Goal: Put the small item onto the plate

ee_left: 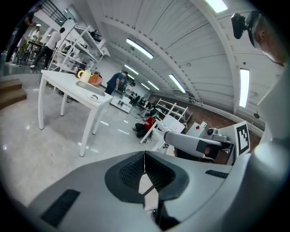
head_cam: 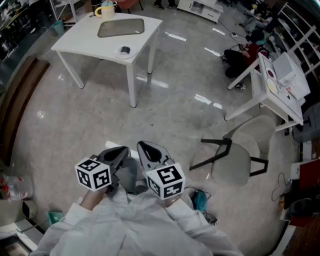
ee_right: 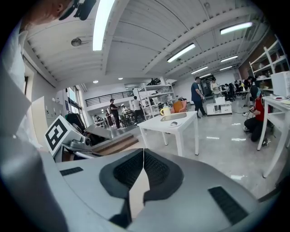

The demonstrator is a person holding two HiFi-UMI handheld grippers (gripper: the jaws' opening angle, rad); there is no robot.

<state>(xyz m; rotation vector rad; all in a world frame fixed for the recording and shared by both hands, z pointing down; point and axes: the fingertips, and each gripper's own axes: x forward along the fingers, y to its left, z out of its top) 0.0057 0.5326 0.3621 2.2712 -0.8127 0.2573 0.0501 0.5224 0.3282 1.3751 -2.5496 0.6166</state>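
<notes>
A white table point(head_cam: 82, 40) stands far off across the floor. Near its front corner a white plate point(head_cam: 118, 54) holds a small dark item point(head_cam: 125, 49). In the right gripper view the plate point(ee_right: 174, 124) is a small spot on the tabletop. My left gripper point(head_cam: 121, 151) and right gripper point(head_cam: 148, 148) are close to my body, side by side, well away from the table. Both are shut with nothing between the pads, as the left gripper point(ee_left: 144, 156) and right gripper point(ee_right: 143, 154) show in their own views.
On the table are also a grey tray point(head_cam: 120, 27) and a yellow mug point(head_cam: 107, 9). A tipped grey chair point(head_cam: 235, 156) lies on the floor to my right. Behind it stands a second white table point(head_cam: 280, 85), with a person point(head_cam: 245, 52) sitting on the floor beside it.
</notes>
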